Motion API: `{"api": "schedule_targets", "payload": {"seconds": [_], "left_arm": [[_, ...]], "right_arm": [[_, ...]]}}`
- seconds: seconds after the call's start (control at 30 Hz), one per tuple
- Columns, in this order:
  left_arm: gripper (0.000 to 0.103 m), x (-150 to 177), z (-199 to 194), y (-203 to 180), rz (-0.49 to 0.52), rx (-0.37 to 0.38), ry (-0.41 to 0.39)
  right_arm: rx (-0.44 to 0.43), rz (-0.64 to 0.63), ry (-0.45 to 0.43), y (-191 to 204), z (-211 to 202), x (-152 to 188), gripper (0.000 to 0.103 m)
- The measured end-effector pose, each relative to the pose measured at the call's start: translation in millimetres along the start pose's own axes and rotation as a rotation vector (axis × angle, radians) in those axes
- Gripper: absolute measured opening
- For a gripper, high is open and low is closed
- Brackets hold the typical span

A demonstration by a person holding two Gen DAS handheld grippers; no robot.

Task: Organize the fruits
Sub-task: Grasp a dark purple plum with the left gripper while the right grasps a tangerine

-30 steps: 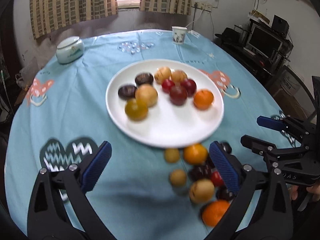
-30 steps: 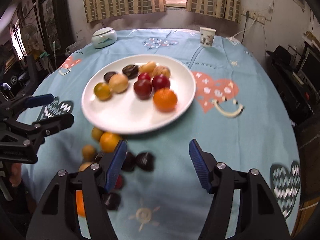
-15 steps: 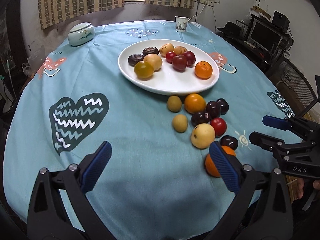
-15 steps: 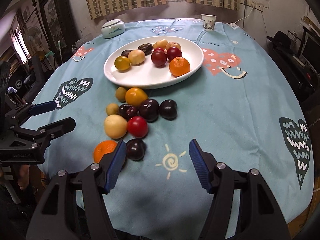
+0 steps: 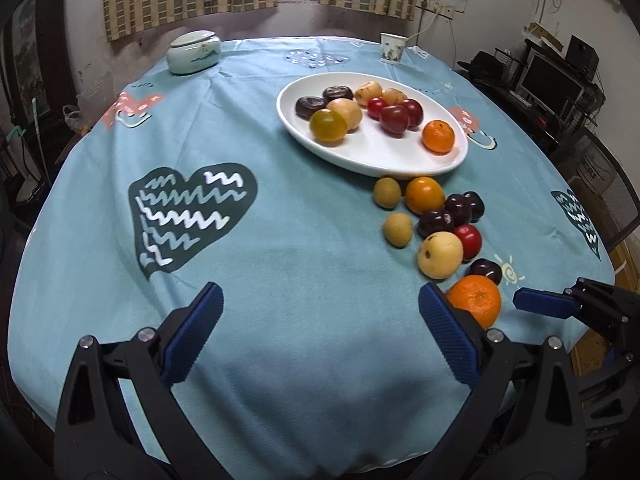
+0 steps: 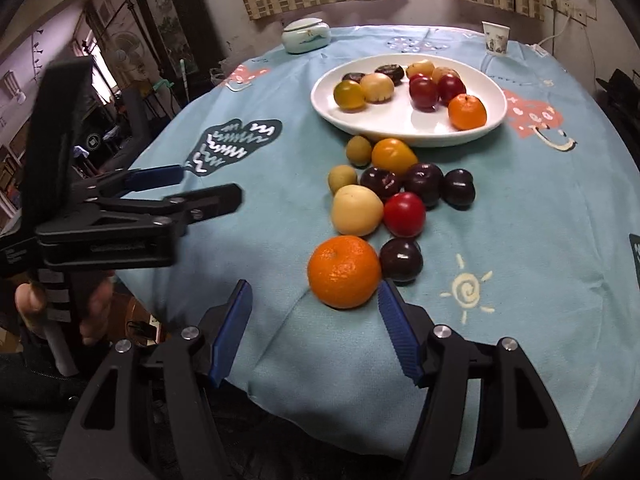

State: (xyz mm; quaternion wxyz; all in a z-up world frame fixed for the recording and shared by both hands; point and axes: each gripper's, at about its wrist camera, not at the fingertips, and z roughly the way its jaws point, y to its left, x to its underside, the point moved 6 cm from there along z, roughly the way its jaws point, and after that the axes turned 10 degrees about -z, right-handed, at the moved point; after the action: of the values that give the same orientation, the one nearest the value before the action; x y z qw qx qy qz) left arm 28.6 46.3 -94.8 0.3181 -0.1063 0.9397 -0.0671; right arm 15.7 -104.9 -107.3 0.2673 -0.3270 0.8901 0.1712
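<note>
A white plate [image 5: 384, 156] [image 6: 416, 124] holds several fruits: oranges, red plums, dark and yellow ones. In front of it, several more fruits lie loose on the blue cloth. The nearest are an orange [image 5: 476, 300] [image 6: 344, 272], a dark plum [image 6: 401, 259], a pale yellow fruit [image 6: 356, 210] and a red plum [image 6: 404, 214]. My right gripper [image 6: 316, 332] is open, and the orange sits just beyond its fingertips. My left gripper [image 5: 320, 332] is open over bare cloth, left of the orange. It also shows from the side in the right wrist view as the left gripper [image 6: 206, 184].
A lidded ceramic jar [image 5: 194, 52] and a paper cup [image 5: 392, 48] stand at the table's far side. The near table edge [image 6: 280, 404] runs just under both grippers. A desk with a monitor [image 5: 552, 80] stands to the right. A hand [image 6: 96, 300] grips the left handle.
Both grippers have drawn back toward the near table edge, so the plate looks farther away. The right gripper shifted left and now faces the orange. Both stayed open.
</note>
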Motion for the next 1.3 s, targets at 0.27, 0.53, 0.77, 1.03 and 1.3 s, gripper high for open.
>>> {"api": "schedule_targets", "payload": {"seconds": [0.27, 0.53, 0.77, 1.03, 1.3], "left_arm": [[0.1, 9, 0, 3, -0.001, 0.014, 0.017], [0.1, 23, 1, -56, 0.125, 0.16, 0.054], [0.098, 48, 31, -131, 0.314, 0.204, 0.099], [0.056, 44, 69, -147, 0.255, 0.2, 0.157], [0.029, 46, 59, -143, 0.257, 0.202, 0.129]], "right_arm": [[0.06, -0.018, -0.024, -7, 31, -8, 0.045], [0.181, 0.05, -0.052, -42, -22, 21, 0.045], [0.274, 0.19, -0.062, -101, -44, 53, 0.045], [0.228, 0.231, -0.086, -114, -48, 60, 0.045], [0.211, 0.235, -0.092, -116, -50, 60, 0.045]]}}
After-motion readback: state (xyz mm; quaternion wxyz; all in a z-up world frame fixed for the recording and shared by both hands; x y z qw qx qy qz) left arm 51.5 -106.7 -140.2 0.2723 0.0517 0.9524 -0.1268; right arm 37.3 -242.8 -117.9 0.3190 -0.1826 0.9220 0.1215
